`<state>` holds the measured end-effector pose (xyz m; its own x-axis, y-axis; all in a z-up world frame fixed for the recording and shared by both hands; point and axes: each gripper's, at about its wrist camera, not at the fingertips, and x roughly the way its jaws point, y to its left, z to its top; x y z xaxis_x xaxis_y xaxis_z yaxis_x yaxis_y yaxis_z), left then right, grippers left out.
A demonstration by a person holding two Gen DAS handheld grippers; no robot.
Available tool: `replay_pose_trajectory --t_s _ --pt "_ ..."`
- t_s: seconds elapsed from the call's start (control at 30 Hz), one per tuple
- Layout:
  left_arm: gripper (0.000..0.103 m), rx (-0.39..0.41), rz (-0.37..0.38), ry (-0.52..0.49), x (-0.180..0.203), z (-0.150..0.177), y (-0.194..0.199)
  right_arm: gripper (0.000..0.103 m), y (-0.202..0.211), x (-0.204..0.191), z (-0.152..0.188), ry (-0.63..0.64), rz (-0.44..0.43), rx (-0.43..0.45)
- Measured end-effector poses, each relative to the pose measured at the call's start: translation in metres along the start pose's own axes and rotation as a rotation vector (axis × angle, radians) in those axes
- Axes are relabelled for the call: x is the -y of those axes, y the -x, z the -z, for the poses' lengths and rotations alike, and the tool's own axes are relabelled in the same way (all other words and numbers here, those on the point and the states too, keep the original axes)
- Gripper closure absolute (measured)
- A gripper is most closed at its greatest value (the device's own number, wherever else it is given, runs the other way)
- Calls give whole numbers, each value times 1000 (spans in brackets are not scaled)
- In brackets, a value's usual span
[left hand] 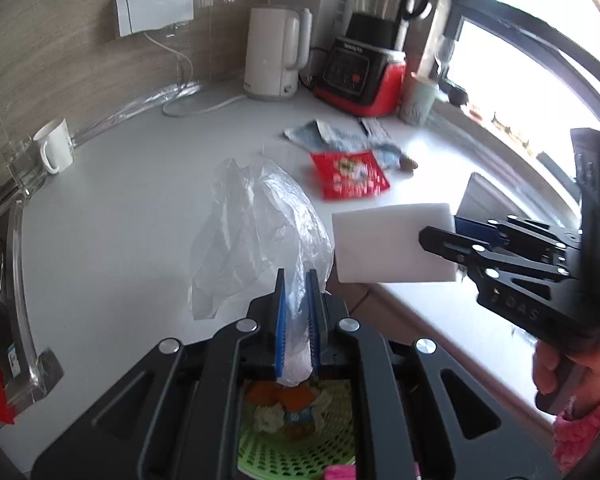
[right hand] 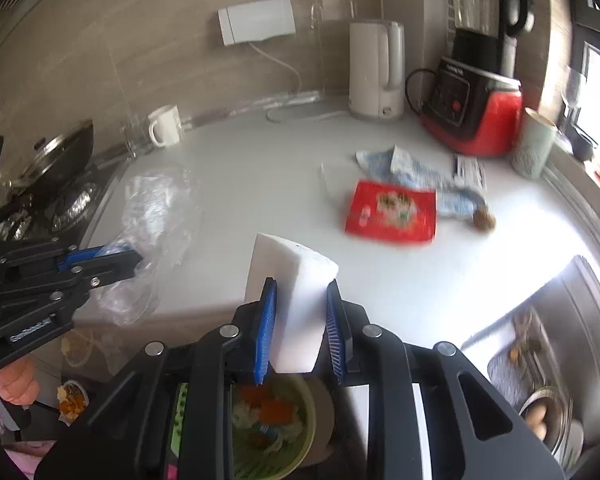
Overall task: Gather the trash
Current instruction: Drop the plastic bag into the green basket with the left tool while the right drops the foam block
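Nearest the lens in the left wrist view, the left gripper (left hand: 298, 280) pinches a crumpled clear plastic bag (left hand: 256, 232) between nearly closed blue pads. At right of that frame the right gripper (left hand: 440, 240) clamps a white sponge block (left hand: 392, 240), jaws parted only to its width. On the white counter (left hand: 140, 200) at upper centre lies a red snack wrapper (left hand: 350, 174), beside a blue-and-white wrapper (left hand: 332, 136). A green basket (left hand: 296, 432) of scraps sits at bottom centre.

Beige tiled wall (right hand: 140, 40), bright window (left hand: 540, 40), white countertop (left hand: 120, 200).
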<state>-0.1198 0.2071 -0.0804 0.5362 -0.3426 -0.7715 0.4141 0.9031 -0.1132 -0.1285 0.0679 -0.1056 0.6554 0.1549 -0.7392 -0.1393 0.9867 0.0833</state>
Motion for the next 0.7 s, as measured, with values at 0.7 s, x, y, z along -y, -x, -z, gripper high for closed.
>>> replay_pose_trajectory --t_s 0.7 --pt "94 -207 115 -179 30 120 -44 78 -5 -41 111 -77 122 -177"
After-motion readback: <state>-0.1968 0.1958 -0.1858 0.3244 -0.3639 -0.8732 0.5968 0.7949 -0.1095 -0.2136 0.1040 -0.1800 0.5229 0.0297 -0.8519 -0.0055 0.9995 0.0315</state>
